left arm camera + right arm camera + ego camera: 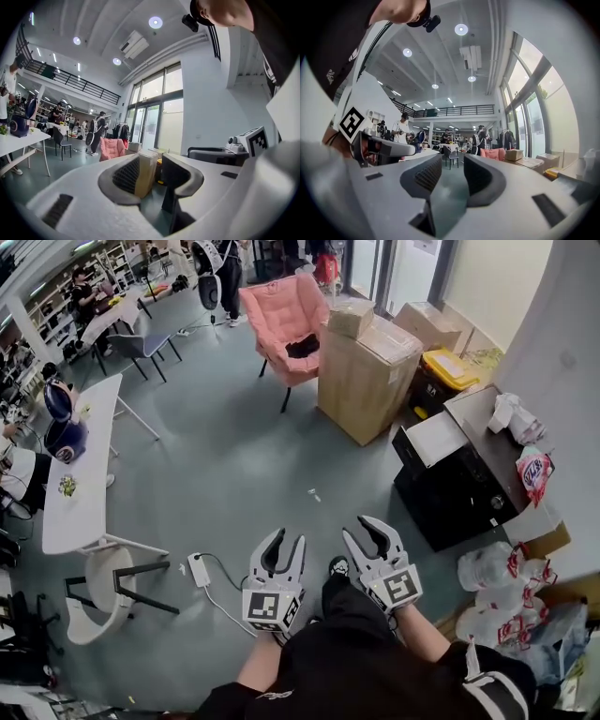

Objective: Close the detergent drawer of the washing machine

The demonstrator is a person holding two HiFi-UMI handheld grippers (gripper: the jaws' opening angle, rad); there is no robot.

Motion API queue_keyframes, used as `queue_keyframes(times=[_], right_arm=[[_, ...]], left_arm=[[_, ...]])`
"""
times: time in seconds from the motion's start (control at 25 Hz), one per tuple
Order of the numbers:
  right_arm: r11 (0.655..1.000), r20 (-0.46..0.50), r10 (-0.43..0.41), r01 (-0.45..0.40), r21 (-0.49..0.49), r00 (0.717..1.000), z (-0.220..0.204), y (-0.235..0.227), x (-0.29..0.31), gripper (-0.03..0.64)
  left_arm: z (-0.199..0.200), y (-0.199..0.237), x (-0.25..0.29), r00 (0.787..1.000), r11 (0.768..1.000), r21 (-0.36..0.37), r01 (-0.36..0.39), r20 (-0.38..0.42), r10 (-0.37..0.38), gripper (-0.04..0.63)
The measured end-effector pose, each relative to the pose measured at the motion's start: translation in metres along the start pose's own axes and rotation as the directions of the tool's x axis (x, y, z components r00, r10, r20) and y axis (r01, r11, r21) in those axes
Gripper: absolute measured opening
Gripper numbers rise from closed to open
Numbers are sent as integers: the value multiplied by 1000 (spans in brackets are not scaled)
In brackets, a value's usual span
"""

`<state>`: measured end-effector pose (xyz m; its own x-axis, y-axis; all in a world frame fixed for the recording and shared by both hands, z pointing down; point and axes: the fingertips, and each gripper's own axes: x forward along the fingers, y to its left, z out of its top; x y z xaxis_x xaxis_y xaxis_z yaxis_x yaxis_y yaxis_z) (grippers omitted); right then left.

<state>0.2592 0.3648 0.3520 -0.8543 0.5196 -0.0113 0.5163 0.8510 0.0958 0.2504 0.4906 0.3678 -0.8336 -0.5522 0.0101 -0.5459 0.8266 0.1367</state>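
Observation:
In the head view both grippers are held out level over the grey floor, side by side in front of the person's dark sleeves. My left gripper (287, 543) is open with nothing between its jaws, as the left gripper view (152, 176) also shows. My right gripper (367, 532) is open and empty too, with only the room seen through its gap in the right gripper view (452, 176). A black box-like appliance (459, 484) stands ahead to the right against the wall. I cannot make out a detergent drawer on it.
Cardboard boxes (366, 371) and a pink chair (286, 320) stand farther ahead. A white table (84, 474) and a white chair (94, 601) are on the left. A power strip (199, 569) with its cable lies on the floor beside the left gripper. Plastic bags (497, 587) are piled at right.

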Motion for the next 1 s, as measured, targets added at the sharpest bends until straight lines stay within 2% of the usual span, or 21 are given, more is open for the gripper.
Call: queue_keyframes(times=[0.28,0.48,0.84,1.0], right_arm=[[1000,16,3,-3,1,1000,-10,-72,61,161],[1000,-4,4,-4,18,1000,-22,-130,102,167],[999,-32,6,-5,50,999,-53,-227,164,170],[998,-33,-31,33,59,999,-57,-260,182,169]], left_arm=[[6,36,92,1000,1000,14,-12,-2,12,158],[17,46,169,1000,1000,12,20,9,-20,158],[-1,58,287,998,999,-20,38,-44,-39,158],[-2,60,331,994,996,-4,88,-68,-88,158]])
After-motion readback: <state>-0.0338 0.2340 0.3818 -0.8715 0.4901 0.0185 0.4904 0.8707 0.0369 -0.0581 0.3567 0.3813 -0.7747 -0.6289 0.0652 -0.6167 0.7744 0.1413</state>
